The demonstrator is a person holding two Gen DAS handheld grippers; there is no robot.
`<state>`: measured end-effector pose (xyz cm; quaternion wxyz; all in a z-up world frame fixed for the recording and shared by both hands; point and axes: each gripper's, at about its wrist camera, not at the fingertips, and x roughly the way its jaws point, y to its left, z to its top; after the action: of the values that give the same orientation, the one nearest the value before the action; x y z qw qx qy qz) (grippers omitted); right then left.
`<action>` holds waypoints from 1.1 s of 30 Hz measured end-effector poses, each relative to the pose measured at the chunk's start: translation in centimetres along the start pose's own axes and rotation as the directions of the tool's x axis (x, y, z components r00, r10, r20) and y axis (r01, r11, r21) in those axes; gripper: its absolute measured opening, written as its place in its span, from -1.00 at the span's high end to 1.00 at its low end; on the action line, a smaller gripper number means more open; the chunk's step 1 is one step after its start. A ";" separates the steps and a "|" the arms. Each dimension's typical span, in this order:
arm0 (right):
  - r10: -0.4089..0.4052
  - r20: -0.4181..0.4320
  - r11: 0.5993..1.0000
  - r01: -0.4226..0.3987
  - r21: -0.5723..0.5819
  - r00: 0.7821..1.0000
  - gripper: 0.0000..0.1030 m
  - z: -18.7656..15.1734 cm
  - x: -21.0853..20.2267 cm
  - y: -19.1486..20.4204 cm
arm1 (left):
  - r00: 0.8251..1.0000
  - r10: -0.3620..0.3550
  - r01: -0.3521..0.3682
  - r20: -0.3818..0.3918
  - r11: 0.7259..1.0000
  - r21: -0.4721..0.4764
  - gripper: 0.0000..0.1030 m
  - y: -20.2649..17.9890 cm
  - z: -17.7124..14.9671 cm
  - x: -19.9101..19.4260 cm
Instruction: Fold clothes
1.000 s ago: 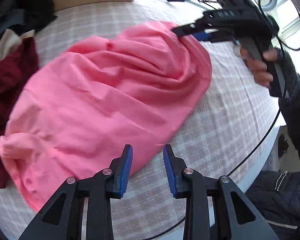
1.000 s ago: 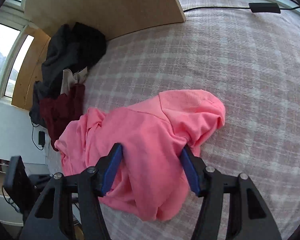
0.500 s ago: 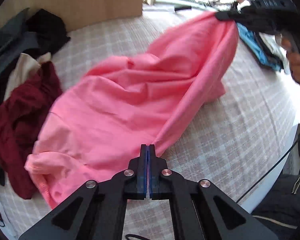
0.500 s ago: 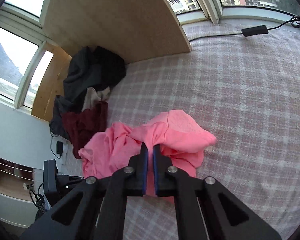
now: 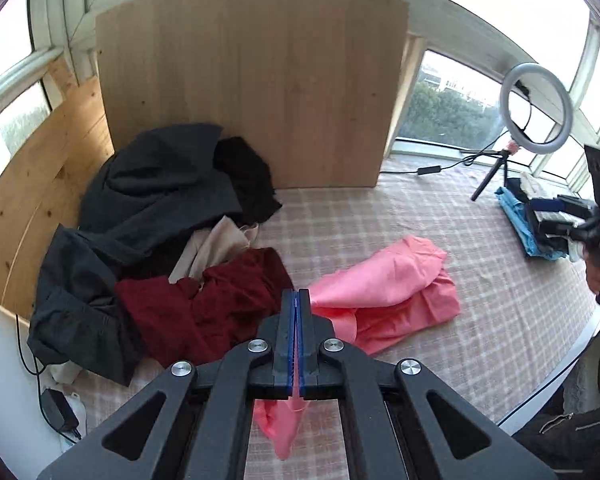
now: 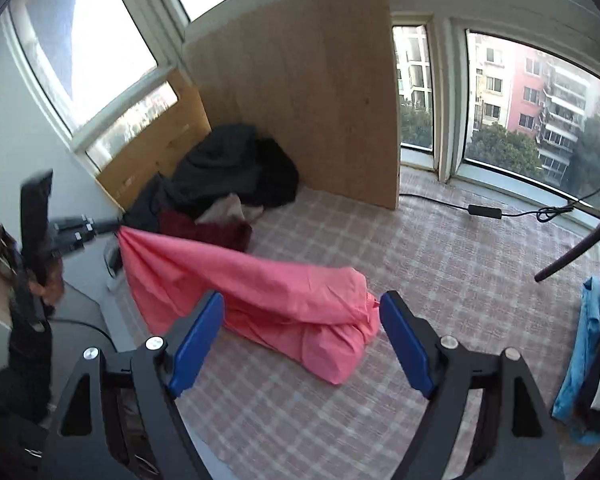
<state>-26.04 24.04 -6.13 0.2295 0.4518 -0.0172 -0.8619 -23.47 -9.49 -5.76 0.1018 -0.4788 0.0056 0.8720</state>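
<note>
A pink garment lies bunched on the checked tablecloth. My left gripper is shut on one edge of it, and a pink strip hangs below the jaws. In the right wrist view the same left gripper holds that edge raised at the far left, with the pink garment sloping down from it to the table. My right gripper is open, just short of the folded heap and not touching it. The right gripper also shows at the far right of the left wrist view.
A heap of dark clothes and a maroon garment lie against the wooden boards at the back left. A stack of folded clothes, a ring light and a cable are at the right. The table edge runs nearby.
My right gripper let go of the pink garment, opened and drew back. My left gripper, still shut on the cloth, rose and pulled its edge up to the left.
</note>
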 end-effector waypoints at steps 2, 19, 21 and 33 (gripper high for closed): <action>-0.075 -0.071 0.992 0.067 -0.110 0.995 -0.54 -1.1 4.8 0.0 | 0.999 0.004 -0.006 -0.041 0.999 -0.038 1.00 1.6 0.1 1.8; -0.038 -0.296 0.970 -0.036 -0.239 0.955 0.90 1.8 19.1 0.1 | 1.000 0.006 -0.010 -0.029 0.993 -0.114 1.00 4.2 0.8 1.4; 0.000 -0.219 0.985 -0.038 -0.170 0.976 0.90 2.6 14.9 -0.5 | 1.000 0.005 -0.005 0.004 0.995 -0.095 1.00 3.3 0.6 -0.6; 0.127 0.232 0.977 -0.081 -0.195 0.964 0.90 -0.4 -13.8 6.7 | 0.974 0.012 -0.034 0.226 0.995 0.094 1.00 -4.1 -0.9 -14.5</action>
<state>-16.47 23.79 5.85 0.3116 0.3181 0.0107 -0.8953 -14.37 -8.05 6.23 0.1150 -0.3712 0.0421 0.9204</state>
